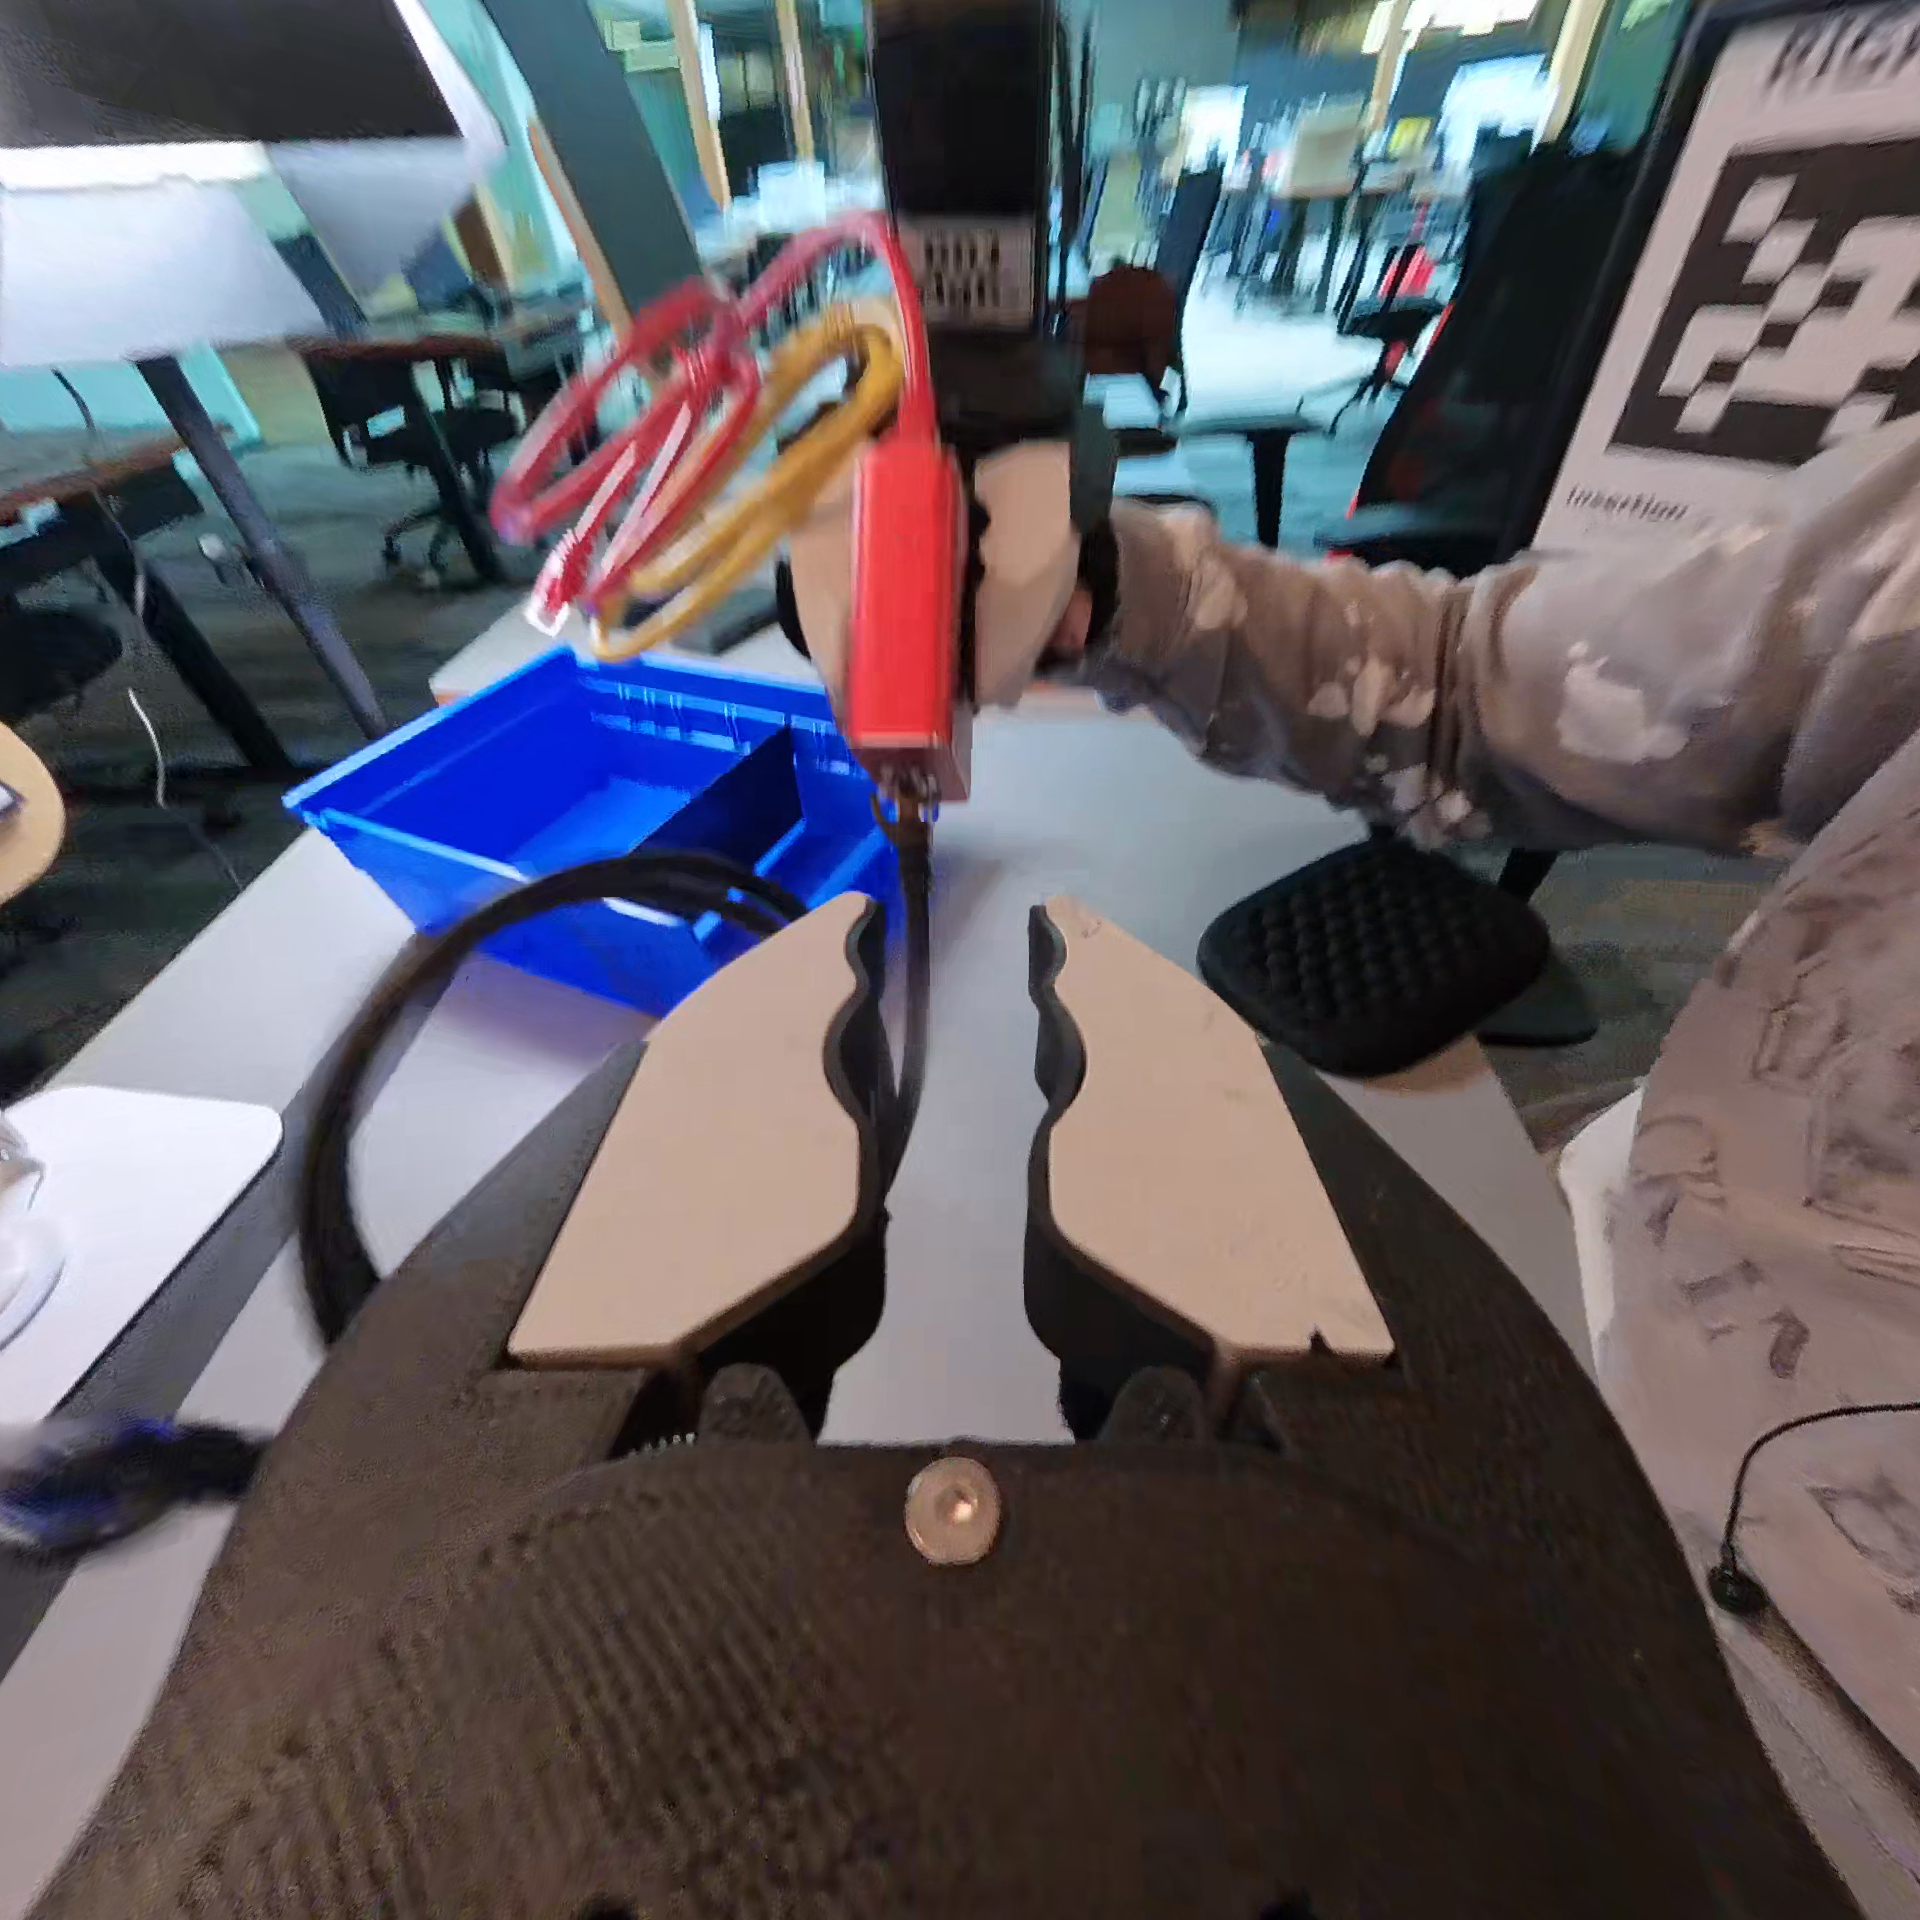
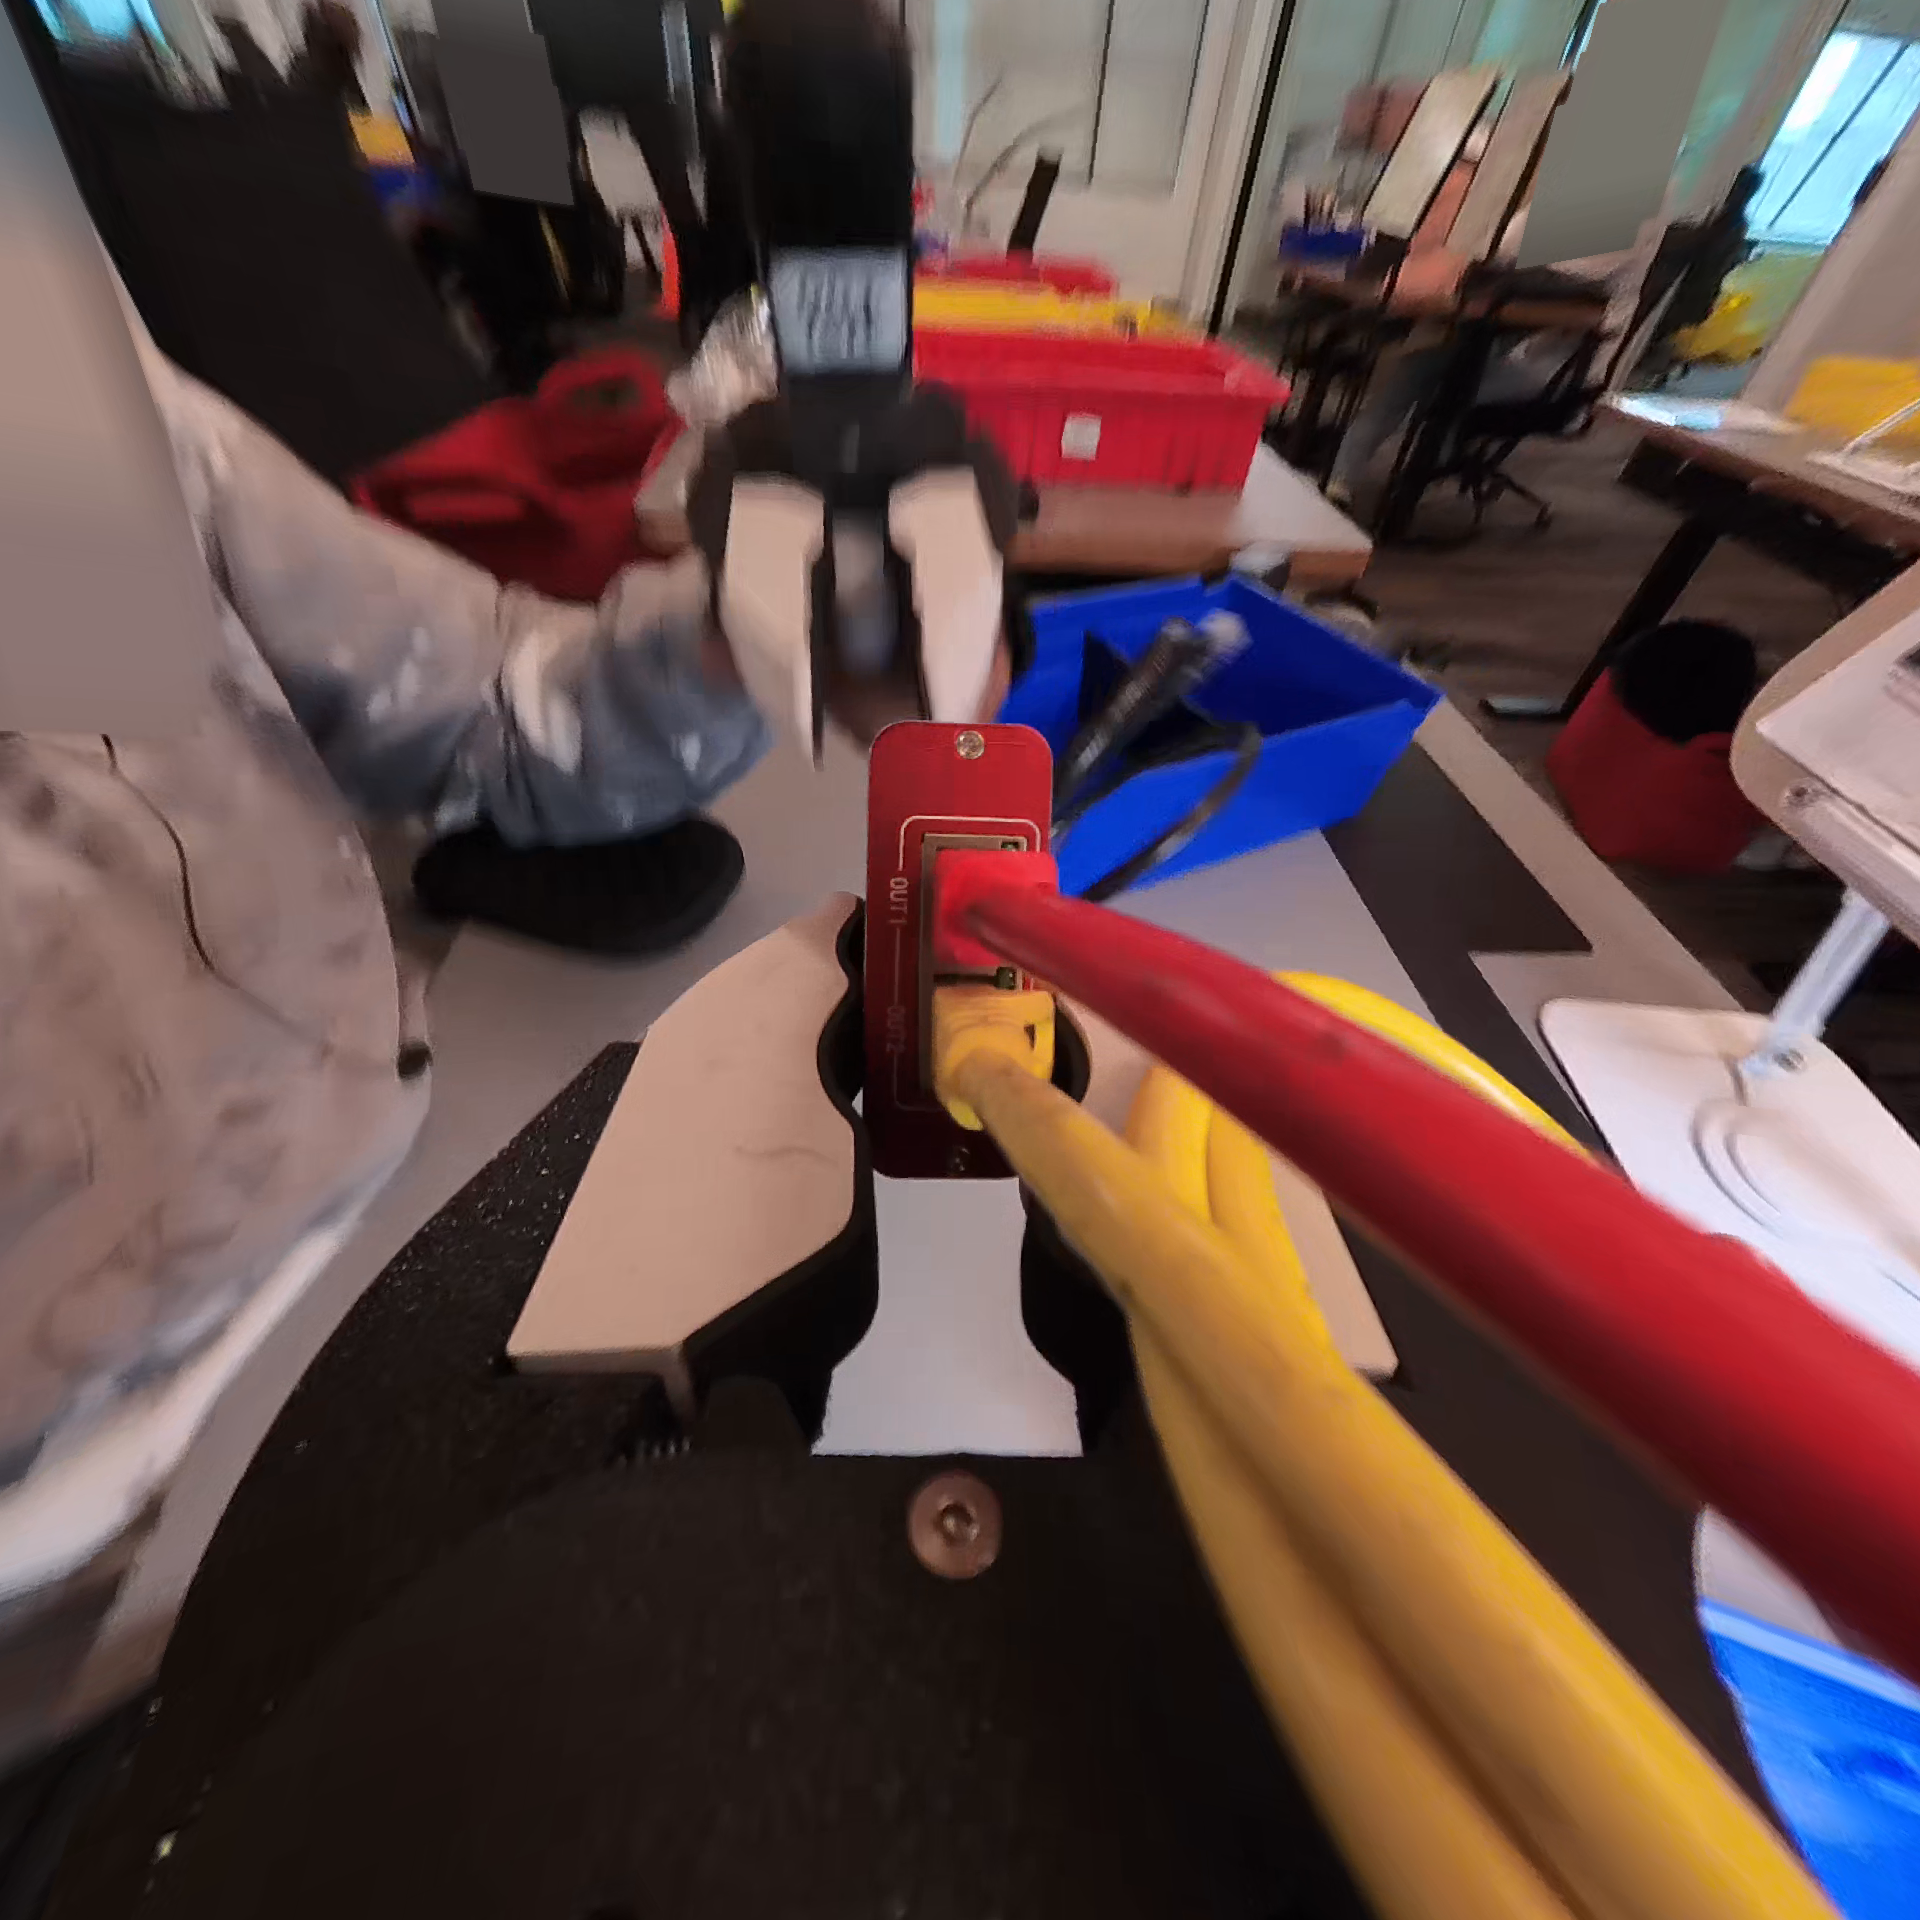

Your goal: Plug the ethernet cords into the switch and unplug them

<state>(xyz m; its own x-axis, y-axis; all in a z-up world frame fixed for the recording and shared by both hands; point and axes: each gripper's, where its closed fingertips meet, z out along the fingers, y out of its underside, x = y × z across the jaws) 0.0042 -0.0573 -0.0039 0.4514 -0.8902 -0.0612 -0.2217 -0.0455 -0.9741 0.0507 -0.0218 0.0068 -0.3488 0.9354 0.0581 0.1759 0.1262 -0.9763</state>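
My right gripper (image 2: 961, 997) is shut on a small red switch (image 2: 961, 790) and holds it upright above the table. A red ethernet cord (image 2: 1351, 1101) sits in the switch's upper port and a yellow cord (image 2: 1195, 1247) in the lower port. In the left wrist view the switch (image 1: 904, 592) hangs end-down in the right gripper (image 1: 935, 623), with the red cord (image 1: 634, 416) and yellow cord (image 1: 790, 488) looped behind it. A black cable (image 1: 914, 935) runs from the switch's lower end down between my left gripper's (image 1: 951, 925) open fingers, along the left finger. The left gripper also shows in the right wrist view (image 2: 862, 665).
A blue bin (image 1: 582, 769) stands on the grey table (image 1: 1091, 831), with black cable in it (image 2: 1143, 707). A black padded rest (image 1: 1371, 945) lies to the right. A white lamp base (image 2: 1662, 1122) and a red crate (image 2: 1091, 405) stand nearby. A person's patterned sleeve (image 1: 1455, 665) reaches across.
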